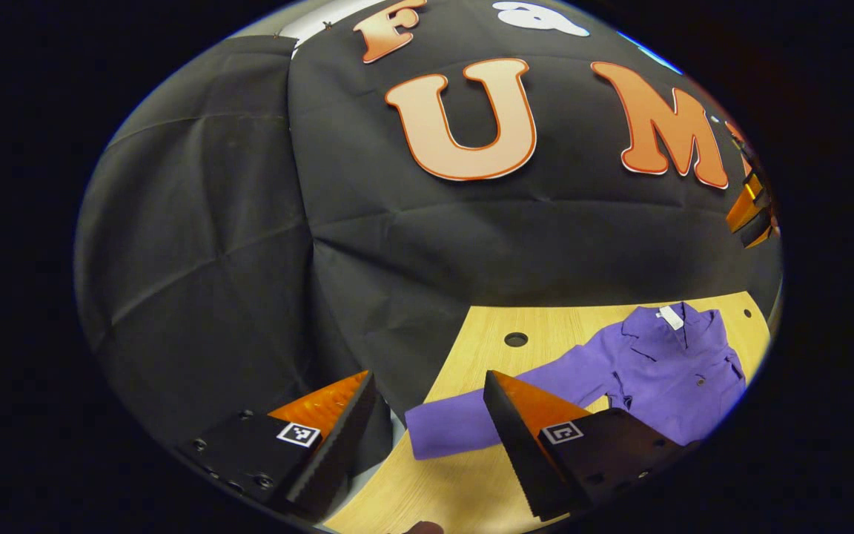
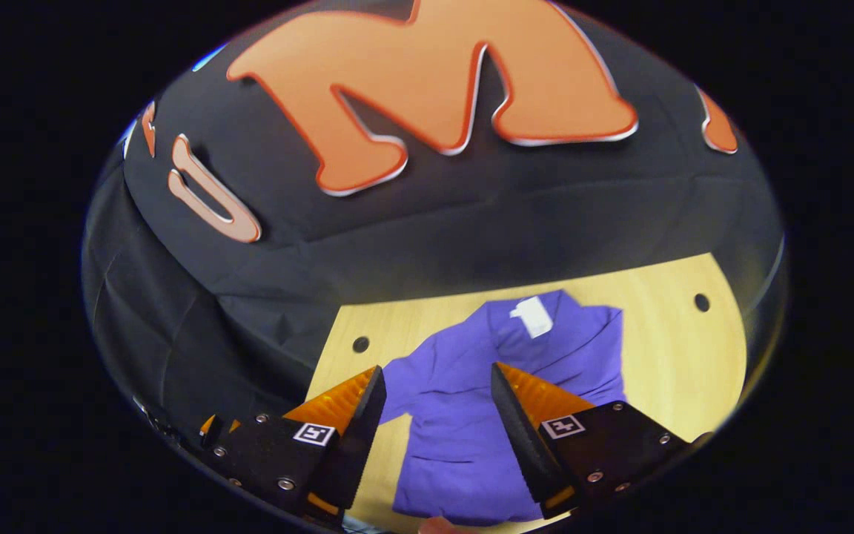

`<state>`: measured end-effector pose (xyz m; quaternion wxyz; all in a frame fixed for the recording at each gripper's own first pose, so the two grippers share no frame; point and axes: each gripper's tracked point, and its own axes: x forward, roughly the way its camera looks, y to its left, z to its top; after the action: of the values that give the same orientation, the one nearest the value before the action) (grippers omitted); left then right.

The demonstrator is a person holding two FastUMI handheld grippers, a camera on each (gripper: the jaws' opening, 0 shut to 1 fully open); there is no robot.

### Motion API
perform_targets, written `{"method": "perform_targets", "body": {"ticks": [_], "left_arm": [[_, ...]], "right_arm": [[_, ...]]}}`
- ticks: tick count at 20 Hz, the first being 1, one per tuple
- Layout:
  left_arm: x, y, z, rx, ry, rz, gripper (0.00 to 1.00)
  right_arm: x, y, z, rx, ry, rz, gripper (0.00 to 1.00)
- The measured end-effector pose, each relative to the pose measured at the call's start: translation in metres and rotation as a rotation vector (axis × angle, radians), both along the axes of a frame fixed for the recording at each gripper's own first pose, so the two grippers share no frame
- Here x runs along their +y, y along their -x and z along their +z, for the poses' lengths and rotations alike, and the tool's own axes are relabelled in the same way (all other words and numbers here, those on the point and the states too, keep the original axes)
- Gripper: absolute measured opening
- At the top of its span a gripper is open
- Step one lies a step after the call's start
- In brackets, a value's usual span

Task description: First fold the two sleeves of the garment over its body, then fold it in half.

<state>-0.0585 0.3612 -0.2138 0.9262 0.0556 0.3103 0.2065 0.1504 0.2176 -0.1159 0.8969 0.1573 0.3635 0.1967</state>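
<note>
A purple long-sleeved garment [image 1: 675, 363] lies flat on the wooden table [image 1: 486, 334], collar and white tag toward the wall. One sleeve [image 1: 457, 426] stretches out toward the table's left edge. My left gripper [image 1: 431, 389] hangs open above that sleeve's cuff, with nothing between its fingers. In the right gripper view the same garment [image 2: 464, 400] lies below, its collar tag [image 2: 533, 315] at the far end. My right gripper [image 2: 438, 386] is open above the garment's body, holding nothing.
The wooden table [image 2: 679, 334] has small round holes [image 1: 516, 340] near its far corners. Black cloth walls close in behind and to the left of the table. Another gripper's edge [image 1: 752, 211] shows at the far right of the left gripper view.
</note>
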Motion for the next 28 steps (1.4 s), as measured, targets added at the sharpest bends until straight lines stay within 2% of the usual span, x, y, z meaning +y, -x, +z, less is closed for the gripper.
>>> {"method": "perform_targets", "body": {"ticks": [3,7,12,17,20,21,26,27,28], "left_arm": [[0.006,-0.004,-0.021,0.058,0.098,0.046,0.93],[0.025,-0.004,-0.043,0.145,0.166,0.107,0.93],[0.037,-0.010,-0.070,0.278,0.246,0.122,0.93],[0.046,-0.010,-0.116,0.449,0.362,0.129,0.93],[0.052,0.004,-0.154,0.581,0.460,0.180,0.94],[0.052,0.004,-0.168,0.610,0.497,0.184,0.99],[0.065,0.006,-0.214,0.726,0.582,0.230,0.97],[0.065,0.005,-0.222,0.742,0.601,0.233,0.96],[0.066,0.004,-0.228,0.753,0.623,0.230,0.96]], "right_arm": [[-0.033,0.001,0.028,-0.126,0.032,-0.065,0.92],[-0.078,0.011,0.054,-0.280,0.108,-0.121,0.95],[-0.112,0.028,0.072,-0.398,0.179,-0.177,0.95],[-0.139,0.042,0.091,-0.511,0.282,-0.224,0.95],[-0.151,0.057,0.098,-0.538,0.302,-0.251,0.95],[-0.156,0.062,0.097,-0.537,0.303,-0.261,0.95],[-0.173,0.086,0.103,-0.570,0.295,-0.305,0.95],[-0.176,0.093,0.104,-0.579,0.295,-0.311,1.00],[-0.180,0.098,0.105,-0.582,0.299,-0.318,1.00]]}}
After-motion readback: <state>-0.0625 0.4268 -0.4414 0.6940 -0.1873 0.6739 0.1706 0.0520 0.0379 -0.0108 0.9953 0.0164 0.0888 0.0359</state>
